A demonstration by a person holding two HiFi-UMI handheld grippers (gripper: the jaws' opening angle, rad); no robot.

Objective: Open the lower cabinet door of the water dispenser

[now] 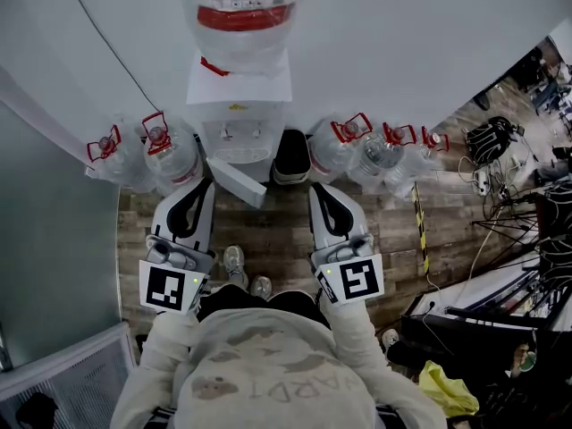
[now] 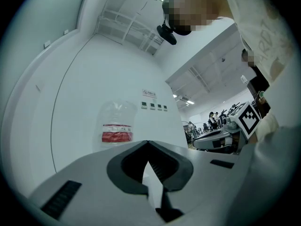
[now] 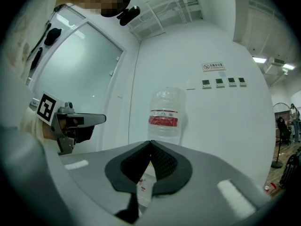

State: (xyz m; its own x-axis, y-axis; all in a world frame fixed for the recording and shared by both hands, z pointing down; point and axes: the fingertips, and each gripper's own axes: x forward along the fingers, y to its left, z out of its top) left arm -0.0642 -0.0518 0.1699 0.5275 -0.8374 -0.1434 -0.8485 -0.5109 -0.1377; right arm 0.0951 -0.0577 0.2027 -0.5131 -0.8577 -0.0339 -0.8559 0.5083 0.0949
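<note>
sweatshirt (image 1: 259,374): pale, nearest the head camera, filling the lower middle of that view.
cubes (image 1: 170,287): one on each gripper, square markers facing up, just ahead of the sleeves.
left gripper (image 1: 202,186): held out toward the dispenser, jaws pressed together tip to tip, nothing between them.
right gripper (image 1: 318,189): held out alongside the left, well apart from it, jaws likewise pressed together and empty.
shoes (image 1: 234,259): on the floor between the two grippers.
floor (image 1: 277,226): wood planks.
dispenser (image 1: 238,92): white, against the wall, straight ahead of both grippers.
door (image 1: 237,184): lower cabinet door, swung out at a slant from the dispenser's foot; in the head view just beside the left gripper's tips, free edge toward the right gripper.
bottle (image 1: 243,12): clear with a red label, on top of the dispenser; seen ahead over the jaw tips in both gripper views.
spare bottles (image 1: 170,155): clear with red handles, standing on the floor at both sides of the dispenser.
bin (image 1: 290,155): black, just right of the dispenser.
wall (image 1: 402,43): white and plain, behind dispenser and bottles.
</note>
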